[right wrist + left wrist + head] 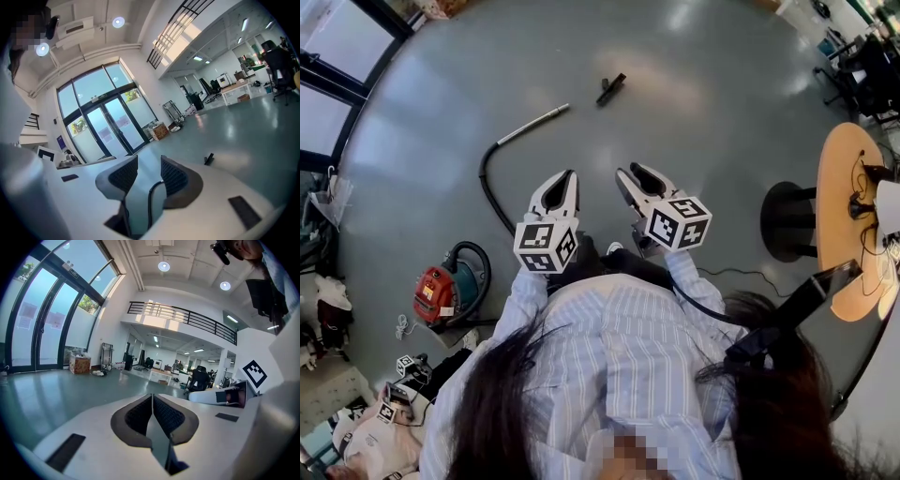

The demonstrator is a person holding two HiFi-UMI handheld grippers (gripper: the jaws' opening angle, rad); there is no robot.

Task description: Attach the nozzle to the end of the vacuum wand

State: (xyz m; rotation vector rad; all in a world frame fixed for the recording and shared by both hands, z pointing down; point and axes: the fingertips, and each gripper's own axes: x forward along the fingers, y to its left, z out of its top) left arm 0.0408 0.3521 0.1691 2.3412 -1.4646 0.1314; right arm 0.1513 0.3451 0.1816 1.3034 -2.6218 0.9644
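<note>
Grey floor (703,141) carries the nozzle (611,89) near the wand (534,124) (not touching).

The head camera is looking steeply down over the person's shoulders at the left claw (570,176), the right claw (630,171) and the floor (694,112) beyond. Each claw camera is riding close behind its own jaws, facing almost level across the hall — the right one is sharing the nozzle (209,159) (611,89) with the head view.
</note>
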